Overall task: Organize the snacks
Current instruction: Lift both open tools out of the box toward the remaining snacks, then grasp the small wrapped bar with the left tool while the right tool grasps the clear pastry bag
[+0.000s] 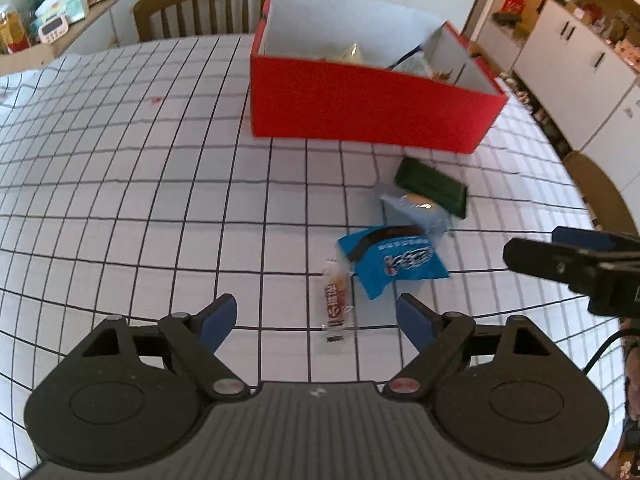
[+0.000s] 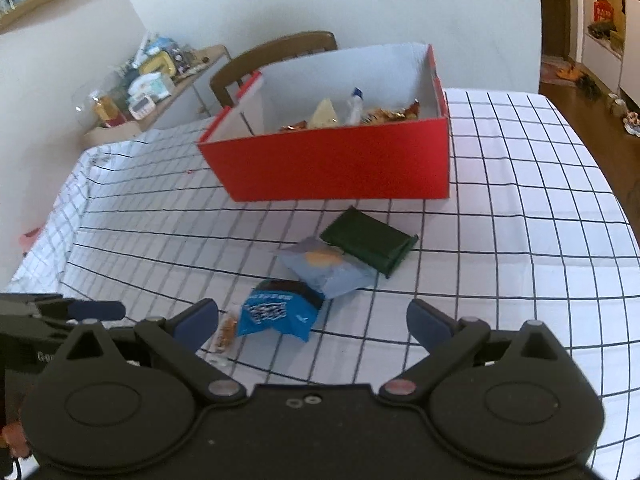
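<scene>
A red box (image 1: pixel 372 106) (image 2: pixel 340 160) holding several snacks stands on the checked tablecloth. In front of it lie a dark green packet (image 1: pixel 432 186) (image 2: pixel 368 242), a pale blue packet (image 1: pixel 416 210) (image 2: pixel 328 270), a bright blue packet (image 1: pixel 394 262) (image 2: pixel 280 312) and a small stick snack (image 1: pixel 336 304) (image 2: pixel 225 330). My left gripper (image 1: pixel 316 316) is open and empty, just short of the stick snack. My right gripper (image 2: pixel 312 320) is open and empty, above the bright blue packet; it shows at the right edge of the left wrist view (image 1: pixel 576 264).
A wooden chair (image 1: pixel 204 8) (image 2: pixel 276 56) stands behind the table. A cluttered shelf (image 1: pixel 52 12) (image 2: pixel 148 80) is at the back left. White cabinets (image 1: pixel 580 72) line the right side. The tablecloth (image 1: pixel 120 160) stretches to the left.
</scene>
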`<move>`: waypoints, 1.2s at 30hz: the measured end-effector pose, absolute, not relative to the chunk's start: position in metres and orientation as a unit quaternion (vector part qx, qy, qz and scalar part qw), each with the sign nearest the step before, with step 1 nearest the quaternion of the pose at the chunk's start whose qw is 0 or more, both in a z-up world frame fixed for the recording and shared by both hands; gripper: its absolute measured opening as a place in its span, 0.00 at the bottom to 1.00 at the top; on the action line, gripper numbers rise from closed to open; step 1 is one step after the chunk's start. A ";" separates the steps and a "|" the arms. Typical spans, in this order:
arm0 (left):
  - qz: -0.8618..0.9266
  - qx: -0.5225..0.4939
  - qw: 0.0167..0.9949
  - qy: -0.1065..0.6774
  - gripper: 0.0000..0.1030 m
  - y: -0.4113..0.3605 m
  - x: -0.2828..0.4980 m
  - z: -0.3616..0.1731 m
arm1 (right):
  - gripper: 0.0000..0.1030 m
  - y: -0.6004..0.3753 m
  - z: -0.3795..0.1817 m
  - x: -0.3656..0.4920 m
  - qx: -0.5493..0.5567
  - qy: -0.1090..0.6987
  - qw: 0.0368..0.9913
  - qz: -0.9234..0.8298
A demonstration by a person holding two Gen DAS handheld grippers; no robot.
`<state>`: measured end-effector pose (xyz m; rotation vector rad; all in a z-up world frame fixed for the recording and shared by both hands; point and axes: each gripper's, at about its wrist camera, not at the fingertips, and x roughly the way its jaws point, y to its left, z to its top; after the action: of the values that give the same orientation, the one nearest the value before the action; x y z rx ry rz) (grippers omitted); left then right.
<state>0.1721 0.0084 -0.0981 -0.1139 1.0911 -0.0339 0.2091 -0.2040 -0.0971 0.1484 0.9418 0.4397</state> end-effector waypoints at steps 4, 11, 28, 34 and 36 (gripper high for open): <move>-0.002 -0.059 0.845 0.532 0.85 0.008 0.180 -0.116 | 0.95 -0.200 -0.109 0.224 0.063 0.466 0.858 0.205; 0.005 -0.069 0.834 0.547 0.84 0.006 0.195 -0.138 | 0.89 -0.185 -0.126 0.251 0.045 0.485 0.850 0.201; 0.002 -0.054 0.832 0.552 0.68 -0.004 0.204 -0.161 | 0.85 -0.149 -0.158 0.288 0.008 0.516 0.837 0.180; -0.015 -0.040 0.839 0.542 0.46 -0.011 0.205 -0.159 | 0.75 -0.149 -0.161 0.289 0.015 0.520 0.834 0.182; -0.019 -0.035 0.842 0.539 0.36 -0.012 0.204 -0.159 | 0.72 -0.150 -0.160 0.288 0.018 0.518 0.836 0.183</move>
<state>0.2045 -0.0123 -0.1586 -0.0735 1.1381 -0.0399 0.2881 -0.1504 -0.1602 0.0388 1.0960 0.3864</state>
